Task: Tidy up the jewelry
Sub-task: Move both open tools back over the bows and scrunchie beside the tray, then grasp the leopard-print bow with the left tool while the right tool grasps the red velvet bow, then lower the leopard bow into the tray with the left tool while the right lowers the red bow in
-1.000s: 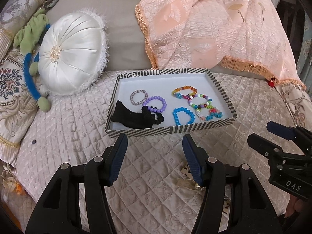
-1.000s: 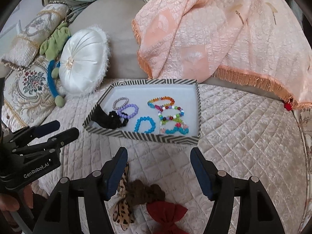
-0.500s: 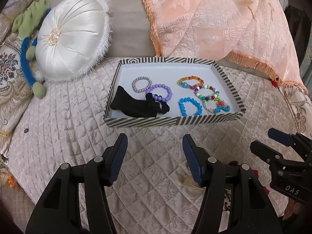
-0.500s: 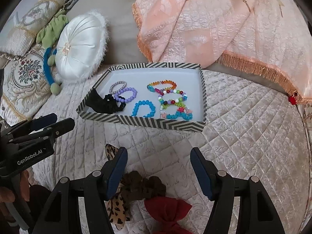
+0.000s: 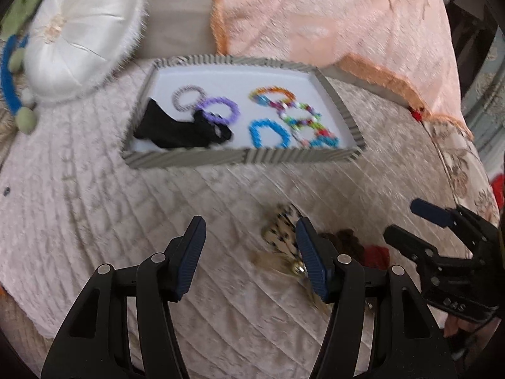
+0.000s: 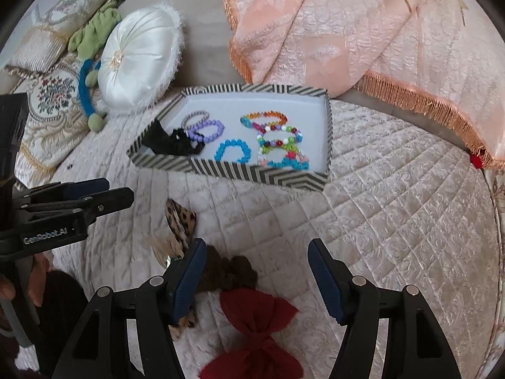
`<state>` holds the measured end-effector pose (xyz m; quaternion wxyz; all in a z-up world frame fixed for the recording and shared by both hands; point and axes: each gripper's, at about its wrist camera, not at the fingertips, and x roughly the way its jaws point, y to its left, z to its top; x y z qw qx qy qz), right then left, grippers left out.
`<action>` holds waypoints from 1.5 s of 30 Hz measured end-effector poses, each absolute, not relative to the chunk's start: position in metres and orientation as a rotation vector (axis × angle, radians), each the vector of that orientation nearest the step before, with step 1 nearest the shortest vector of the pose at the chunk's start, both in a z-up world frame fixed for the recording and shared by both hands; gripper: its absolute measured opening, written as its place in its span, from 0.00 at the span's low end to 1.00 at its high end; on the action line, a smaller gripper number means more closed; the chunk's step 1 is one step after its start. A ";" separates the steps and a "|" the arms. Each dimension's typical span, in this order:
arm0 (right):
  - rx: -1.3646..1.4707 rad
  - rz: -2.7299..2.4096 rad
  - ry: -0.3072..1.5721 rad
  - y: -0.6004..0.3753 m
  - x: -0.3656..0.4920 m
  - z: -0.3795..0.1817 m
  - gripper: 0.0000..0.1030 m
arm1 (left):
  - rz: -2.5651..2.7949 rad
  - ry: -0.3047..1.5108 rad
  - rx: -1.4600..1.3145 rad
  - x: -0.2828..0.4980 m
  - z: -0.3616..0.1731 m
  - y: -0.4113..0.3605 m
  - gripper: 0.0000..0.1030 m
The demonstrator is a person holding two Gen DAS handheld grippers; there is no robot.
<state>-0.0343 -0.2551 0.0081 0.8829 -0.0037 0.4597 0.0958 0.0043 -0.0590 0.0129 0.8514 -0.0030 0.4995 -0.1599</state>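
A striped tray (image 6: pixel 227 170) (image 5: pixel 240 158) lies on the quilted bed and holds several bead bracelets (image 6: pixel 233 151) (image 5: pixel 268 132) and a black hair tie (image 6: pixel 170 142) (image 5: pixel 176 129). On the quilt in front of it lie a leopard-print bow (image 6: pixel 181 221) (image 5: pixel 281 230), a brown scrunchie (image 6: pixel 233 273) and a red bow (image 6: pixel 255 315). My right gripper (image 6: pixel 257 273) is open and empty above the scrunchie and red bow. My left gripper (image 5: pixel 249 252) is open and empty, its right finger beside the leopard bow.
A round white cushion (image 6: pixel 139 60) and a green and blue plush toy (image 6: pixel 91 63) lie left of the tray. A peach fringed throw (image 6: pixel 363 31) hangs behind it. An embroidered pillow (image 6: pixel 50 101) is at the far left.
Both grippers have pulled back from the tray and tilted down. The bows and scrunchie on the quilt have come further into both views.
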 end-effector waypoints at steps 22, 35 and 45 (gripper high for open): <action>0.005 0.274 1.121 -0.278 -0.075 -0.055 0.40 | -0.453 1.168 0.230 0.001 -0.049 -0.146 0.56; 0.012 0.270 1.001 -0.287 -0.063 -0.011 0.15 | -0.465 1.079 0.120 0.016 0.001 -0.115 0.16; 0.023 0.250 0.912 -0.279 -0.009 0.024 0.15 | -0.369 0.980 0.065 0.068 0.046 -0.083 0.16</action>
